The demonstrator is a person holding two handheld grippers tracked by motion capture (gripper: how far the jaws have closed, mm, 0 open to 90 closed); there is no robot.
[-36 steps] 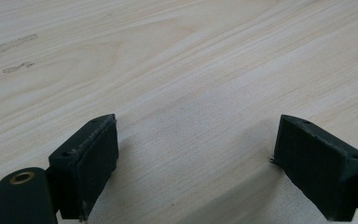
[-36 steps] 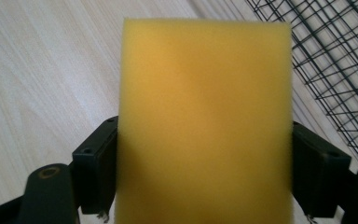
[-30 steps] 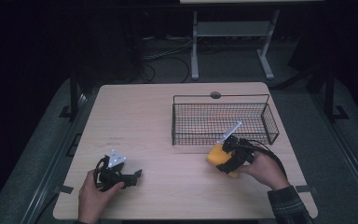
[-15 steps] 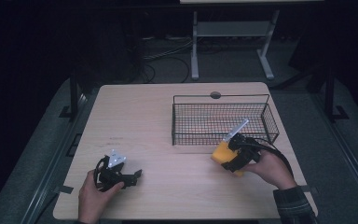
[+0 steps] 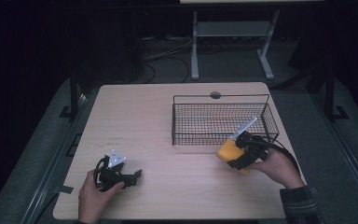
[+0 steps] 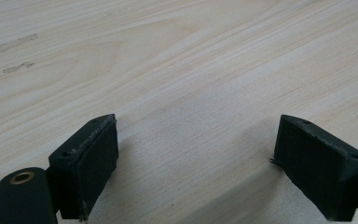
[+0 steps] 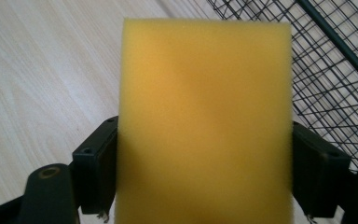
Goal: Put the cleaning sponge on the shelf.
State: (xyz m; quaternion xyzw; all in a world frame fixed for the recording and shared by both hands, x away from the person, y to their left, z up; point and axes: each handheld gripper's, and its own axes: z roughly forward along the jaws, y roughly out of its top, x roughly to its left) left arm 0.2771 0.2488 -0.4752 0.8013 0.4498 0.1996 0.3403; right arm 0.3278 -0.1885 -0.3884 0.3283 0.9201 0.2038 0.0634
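Observation:
A yellow sponge (image 7: 205,121) stands upright between the jaws of my right gripper (image 7: 205,182), which press on its two sides. In the high view the sponge (image 5: 228,150) and the right gripper (image 5: 235,156) hover just in front of the black wire basket (image 5: 182,122), near its front right corner. My left gripper (image 5: 137,175) rests low over the table's front left part, held by a hand. Its jaws stand wide apart in the left gripper view (image 6: 196,163), with bare wood between them.
The light wooden table (image 5: 140,121) carries the wire basket at its back right; the basket (image 7: 335,70) fills the right side of the right gripper view. A round cable hole (image 5: 215,95) lies behind the basket. Dark floor and a white stand (image 5: 228,32) lie beyond the table.
My right gripper has moved a little to the right and up with the sponge, closer to the basket's front right corner. The left gripper has stayed where it was.

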